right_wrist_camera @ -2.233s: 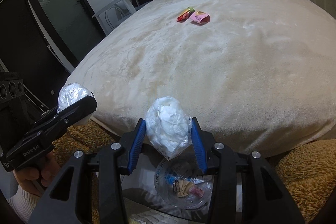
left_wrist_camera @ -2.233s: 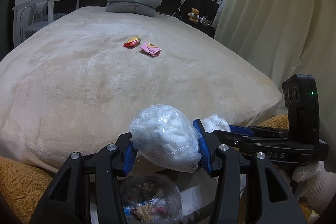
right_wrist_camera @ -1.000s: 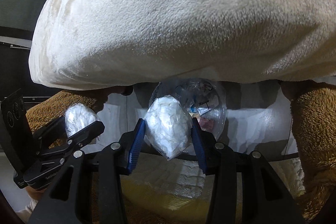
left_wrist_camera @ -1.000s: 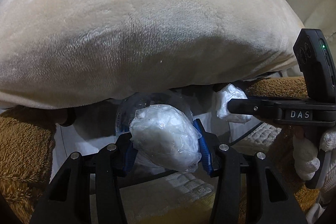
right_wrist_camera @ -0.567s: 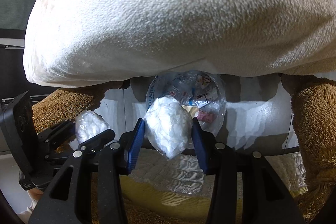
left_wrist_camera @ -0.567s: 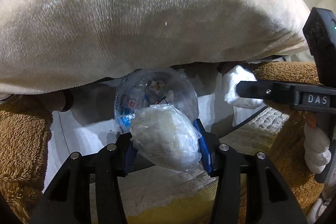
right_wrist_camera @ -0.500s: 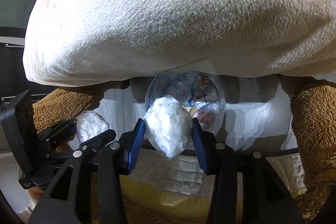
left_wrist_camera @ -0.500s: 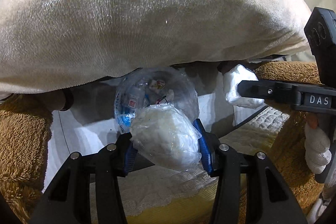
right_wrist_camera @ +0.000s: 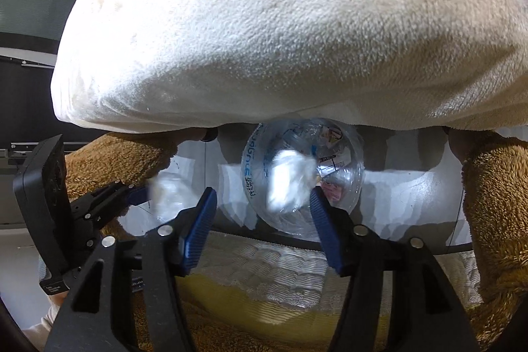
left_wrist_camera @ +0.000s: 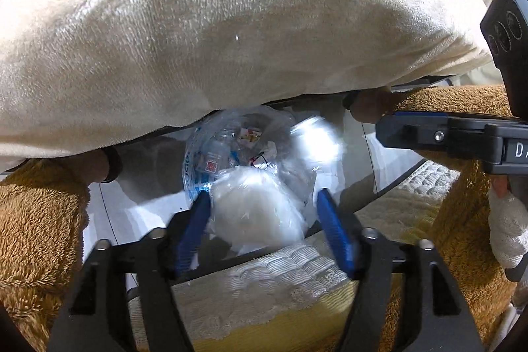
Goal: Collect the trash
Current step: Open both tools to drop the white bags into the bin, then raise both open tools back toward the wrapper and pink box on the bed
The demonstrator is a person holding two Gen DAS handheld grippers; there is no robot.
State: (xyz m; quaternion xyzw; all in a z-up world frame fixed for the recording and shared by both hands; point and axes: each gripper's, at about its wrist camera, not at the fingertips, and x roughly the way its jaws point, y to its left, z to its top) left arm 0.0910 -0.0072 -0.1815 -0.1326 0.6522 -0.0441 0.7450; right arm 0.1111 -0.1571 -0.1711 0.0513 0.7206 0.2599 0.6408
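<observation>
Both crinkly wads released | fingers opening | clear bin

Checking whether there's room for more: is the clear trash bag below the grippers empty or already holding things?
Already holding things. Through the clear trash bag show wrappers and scraps of paper; how full it is cannot be told.

A cream plush blanket hangs over the far half of the scene. The gripper bodies are black, with ribbed blue pads. The wads of trash are white under clear film. The trash bag is transparent, printed with blue lettering. On both sides lies tan-brown fleece; nearest, a white quilted mattress edged in yellow.
</observation>
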